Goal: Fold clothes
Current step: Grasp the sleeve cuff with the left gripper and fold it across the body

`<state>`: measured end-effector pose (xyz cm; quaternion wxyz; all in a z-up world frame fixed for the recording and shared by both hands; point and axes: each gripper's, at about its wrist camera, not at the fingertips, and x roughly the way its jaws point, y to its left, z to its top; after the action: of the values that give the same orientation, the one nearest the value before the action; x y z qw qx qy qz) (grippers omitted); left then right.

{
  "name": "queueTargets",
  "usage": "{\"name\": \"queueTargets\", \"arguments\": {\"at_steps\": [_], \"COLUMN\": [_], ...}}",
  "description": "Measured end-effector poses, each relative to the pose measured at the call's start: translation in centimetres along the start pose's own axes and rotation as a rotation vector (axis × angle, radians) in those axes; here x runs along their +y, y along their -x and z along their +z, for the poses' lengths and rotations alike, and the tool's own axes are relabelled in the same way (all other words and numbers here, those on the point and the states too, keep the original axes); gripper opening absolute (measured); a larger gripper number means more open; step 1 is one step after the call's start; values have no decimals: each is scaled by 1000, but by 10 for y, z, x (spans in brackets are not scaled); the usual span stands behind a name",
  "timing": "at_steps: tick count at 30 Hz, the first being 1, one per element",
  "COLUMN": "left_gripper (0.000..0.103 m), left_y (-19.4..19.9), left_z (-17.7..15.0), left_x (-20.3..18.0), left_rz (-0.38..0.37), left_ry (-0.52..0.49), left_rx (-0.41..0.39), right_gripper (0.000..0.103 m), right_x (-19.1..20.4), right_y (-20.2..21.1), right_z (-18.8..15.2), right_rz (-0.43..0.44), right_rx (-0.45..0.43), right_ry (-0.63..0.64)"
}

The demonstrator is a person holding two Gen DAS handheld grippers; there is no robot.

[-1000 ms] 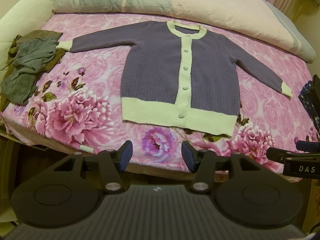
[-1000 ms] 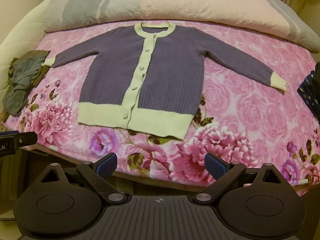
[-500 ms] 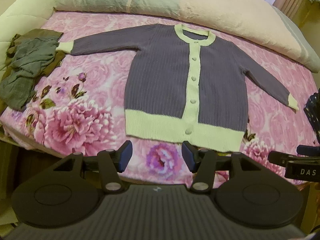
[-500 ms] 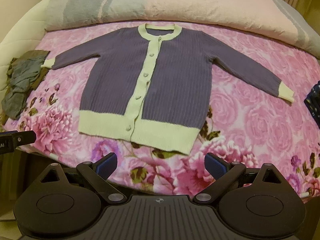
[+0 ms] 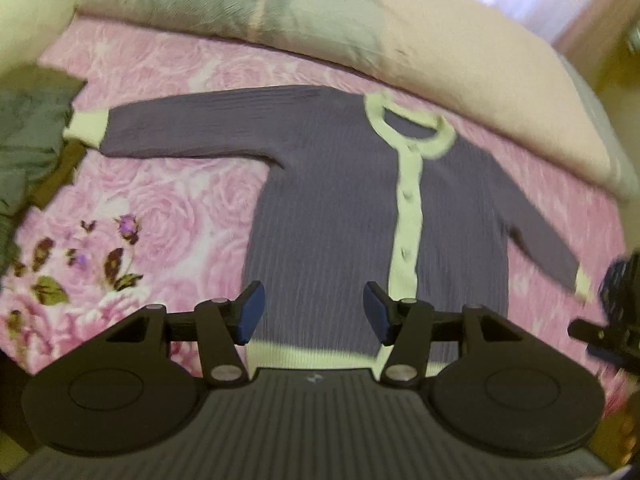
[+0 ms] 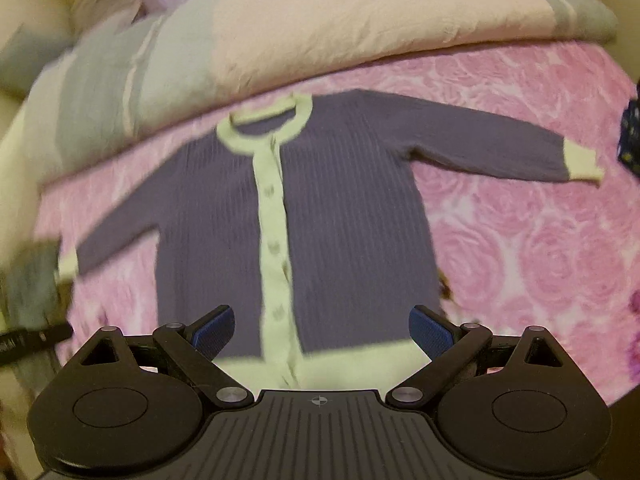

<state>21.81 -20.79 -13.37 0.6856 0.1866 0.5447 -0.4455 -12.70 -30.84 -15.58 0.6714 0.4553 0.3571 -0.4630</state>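
A purple knit cardigan (image 5: 332, 216) (image 6: 352, 208) with pale green collar, button band, cuffs and hem lies flat and face up on the pink floral bedspread (image 5: 168, 200), sleeves spread out to both sides. My left gripper (image 5: 312, 316) hovers open above the cardigan's lower left half, nothing between its blue pads. My right gripper (image 6: 322, 334) is open wider, over the hem near the button band, also holding nothing. Both views are motion-blurred. The hem is partly hidden behind the gripper bodies.
A crumpled grey-green garment (image 5: 28, 152) lies at the bed's left edge near the left cuff. A long grey and pink pillow roll (image 5: 360, 32) runs along the back. A dark patterned item (image 6: 630, 136) sits at the right edge. The other gripper's tip (image 5: 600, 336) shows at right.
Both grippers have moved forward over the bed, from its front edge to above the cardigan's lower part. The cardigan has not moved; both grippers stay open.
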Motion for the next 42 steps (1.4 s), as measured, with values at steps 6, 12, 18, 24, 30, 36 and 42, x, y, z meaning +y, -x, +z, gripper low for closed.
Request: {"name": "queueTargets", "arguments": {"at_steps": [6, 12, 18, 24, 30, 36, 42], "left_gripper": [46, 46, 46, 46, 45, 6, 6], "left_y": [-64, -126, -189, -226, -245, -244, -194], "left_z": [32, 39, 47, 71, 95, 116, 148], "left_x": [81, 156, 232, 297, 297, 287, 212], "left_rz": [-107, -133, -157, -154, -76, 10, 6], "left_ry": [276, 548, 820, 954, 879, 786, 476], "left_rx": [-22, -128, -235, -360, -407, -424, -594], "right_gripper": [96, 96, 96, 96, 96, 96, 96], "right_x": [-26, -54, -78, -97, -107, -124, -152], "right_y": [-42, -93, -140, -176, -197, -192, -175], "right_z": [29, 31, 25, 35, 21, 18, 30], "right_rz": [45, -35, 6, 3, -39, -35, -36], "right_rx": [-44, -11, -56, -101, -65, -57, -107], "right_ry": [-286, -441, -588, -613, -580, -546, -546]}}
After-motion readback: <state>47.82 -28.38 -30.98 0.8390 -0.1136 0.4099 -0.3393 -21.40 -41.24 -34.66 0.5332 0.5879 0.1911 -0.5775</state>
